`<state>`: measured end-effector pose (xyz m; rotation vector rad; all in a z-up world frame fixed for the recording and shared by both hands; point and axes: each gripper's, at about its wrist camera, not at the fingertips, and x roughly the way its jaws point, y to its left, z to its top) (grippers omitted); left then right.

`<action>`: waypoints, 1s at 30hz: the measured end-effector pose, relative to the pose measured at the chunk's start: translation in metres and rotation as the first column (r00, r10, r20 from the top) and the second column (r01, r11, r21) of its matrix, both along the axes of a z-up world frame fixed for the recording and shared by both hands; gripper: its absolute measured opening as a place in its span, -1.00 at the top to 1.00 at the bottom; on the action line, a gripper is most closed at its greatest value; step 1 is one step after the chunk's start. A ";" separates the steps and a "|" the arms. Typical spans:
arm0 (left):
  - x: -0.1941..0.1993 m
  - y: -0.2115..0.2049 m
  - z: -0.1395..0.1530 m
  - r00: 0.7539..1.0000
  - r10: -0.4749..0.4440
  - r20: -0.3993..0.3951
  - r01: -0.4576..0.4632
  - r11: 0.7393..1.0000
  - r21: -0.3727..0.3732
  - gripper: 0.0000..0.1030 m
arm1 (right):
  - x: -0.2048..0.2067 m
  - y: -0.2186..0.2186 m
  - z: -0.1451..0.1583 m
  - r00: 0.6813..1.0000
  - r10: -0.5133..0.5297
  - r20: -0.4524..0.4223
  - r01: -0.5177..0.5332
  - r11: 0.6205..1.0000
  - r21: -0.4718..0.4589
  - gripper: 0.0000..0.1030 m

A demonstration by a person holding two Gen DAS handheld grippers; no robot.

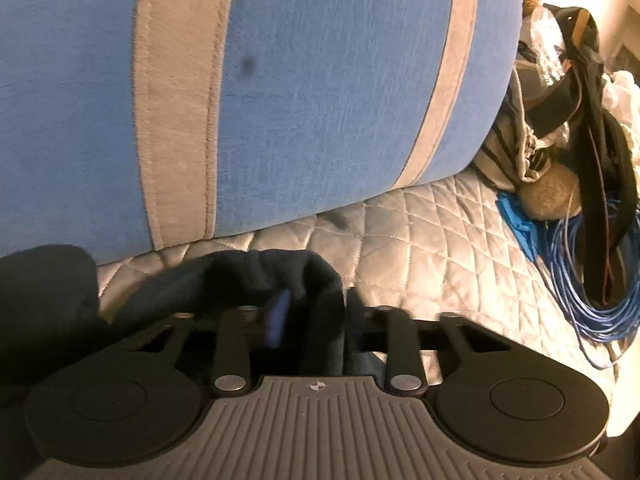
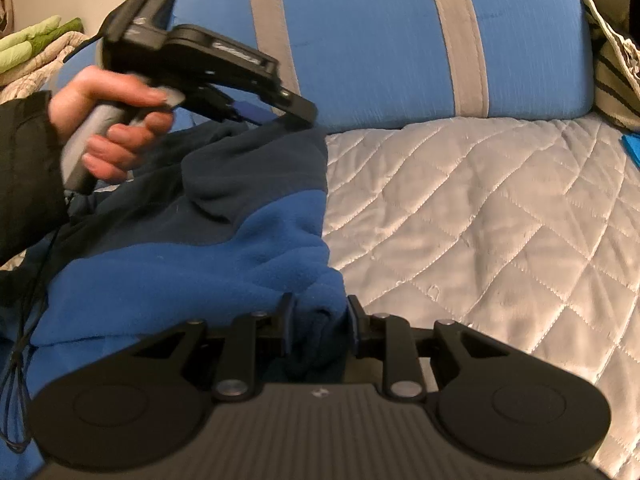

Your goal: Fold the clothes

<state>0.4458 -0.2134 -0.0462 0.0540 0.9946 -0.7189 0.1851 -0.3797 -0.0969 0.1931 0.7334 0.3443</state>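
A fleece top in royal blue and navy (image 2: 224, 232) lies on the quilted silver cover, spread toward the left. My right gripper (image 2: 318, 320) is shut on a fold of its blue hem at the near edge. The left gripper (image 2: 280, 118), held by a hand (image 2: 108, 120), pinches the far navy edge of the fleece. In the left wrist view my left gripper (image 1: 308, 308) is shut on bunched navy fleece (image 1: 264, 276), which hides most of its fingers.
A large blue cushion with grey stripes (image 1: 280, 80) stands just behind the fleece. Quilted cover (image 2: 480, 220) stretches to the right. A heap of bags and clothes (image 1: 560, 100) and coiled blue cable (image 1: 592, 280) sit at the far right. Green and cream bedding (image 2: 32, 52) lies far left.
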 end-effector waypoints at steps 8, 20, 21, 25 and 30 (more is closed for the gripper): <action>0.010 -0.011 0.001 0.994 0.069 0.084 -0.069 0.998 0.007 0.93 | -0.006 0.000 0.002 0.999 0.016 0.034 -0.016 1.000 -0.009 0.56; 0.016 -0.029 -0.019 0.972 0.129 0.198 -0.147 0.986 0.077 0.94 | -0.034 -0.010 0.009 0.991 0.040 0.129 -0.044 0.999 0.030 0.65; 0.016 -0.031 -0.020 0.970 0.129 0.204 -0.149 0.985 0.085 0.94 | -0.034 -0.012 0.010 0.991 0.039 0.128 -0.044 0.998 0.037 0.65; 0.018 -0.039 -0.024 0.967 0.104 0.231 -0.138 0.982 0.133 0.94 | -0.040 -0.018 0.011 0.992 0.041 0.117 -0.047 0.997 0.055 0.69; 0.023 -0.043 -0.023 0.972 0.051 0.231 -0.093 0.980 0.174 0.92 | -0.048 -0.025 0.016 0.995 0.060 0.078 -0.065 0.996 0.067 0.99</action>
